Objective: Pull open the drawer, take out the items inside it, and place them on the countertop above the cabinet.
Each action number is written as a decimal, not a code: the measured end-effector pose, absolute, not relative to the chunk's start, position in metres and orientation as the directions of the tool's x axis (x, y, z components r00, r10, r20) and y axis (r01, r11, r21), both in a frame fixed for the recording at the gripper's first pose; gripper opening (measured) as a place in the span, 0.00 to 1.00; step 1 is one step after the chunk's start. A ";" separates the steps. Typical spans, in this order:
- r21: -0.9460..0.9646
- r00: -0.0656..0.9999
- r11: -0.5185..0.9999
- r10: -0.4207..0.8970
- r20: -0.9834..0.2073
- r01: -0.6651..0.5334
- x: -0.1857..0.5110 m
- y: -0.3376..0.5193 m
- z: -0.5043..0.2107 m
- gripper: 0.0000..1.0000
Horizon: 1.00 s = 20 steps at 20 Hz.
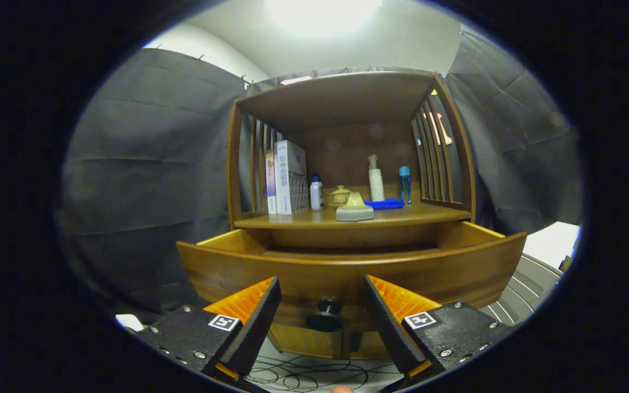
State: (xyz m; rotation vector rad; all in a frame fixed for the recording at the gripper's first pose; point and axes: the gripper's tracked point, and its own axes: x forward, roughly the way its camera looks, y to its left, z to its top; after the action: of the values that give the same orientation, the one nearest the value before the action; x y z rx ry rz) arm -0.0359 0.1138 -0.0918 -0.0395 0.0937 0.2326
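Already the curved-front brown wooden drawer [347, 273] stands pulled out from the cabinet, its long axis running side to side across the line of the claw [322, 322]. Its front panel sits just ahead of the fingers, and its small dark round knob [325, 315] lies between them, level with the tips and touching neither. The claw is open, fingers spread wide, gripping nothing.

Drawer interior: from this low angle I see only the inner back wall and the side rails. Whether anything lies on its floor I cannot tell; the front panel hides it. Judgement: the next move turns on height. The contents, if any, lie beyond and above the fingers, behind the front panel, so the claw would have to rise over that rim and reach down and in.

Above the drawer, the wooden counter [429, 214] of the cabinet already carries things: a pale green domed object on a grey pad [354, 208] near the front edge, a blue folded cloth [384, 203], a white spray bottle [375, 179], a slim blue bottle [405, 184], a small lidded yellow pot [339, 196], a small white bottle with a dark cap [316, 192], and upright white boxes [287, 177] at the left.

Writing: the boxes bear print, too small to read. No brand legible anywhere.

Below the cabinet, loose black cables [314, 374] lie on the floor.
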 end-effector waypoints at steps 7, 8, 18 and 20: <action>-0.076 0.975 0.982 0.160 -0.155 -0.174 -0.017 0.100 -0.122 0.94; -0.071 0.975 0.984 0.147 -0.169 -0.161 -0.013 0.097 -0.126 0.95; -0.076 0.984 0.991 0.098 -0.151 -0.110 -0.005 0.094 -0.129 0.95; -0.068 0.984 0.992 0.093 -0.149 -0.104 -0.001 0.094 -0.128 0.95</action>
State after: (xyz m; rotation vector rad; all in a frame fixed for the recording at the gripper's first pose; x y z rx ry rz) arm -0.0014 0.0944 -0.1279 -0.0761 0.1458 0.0993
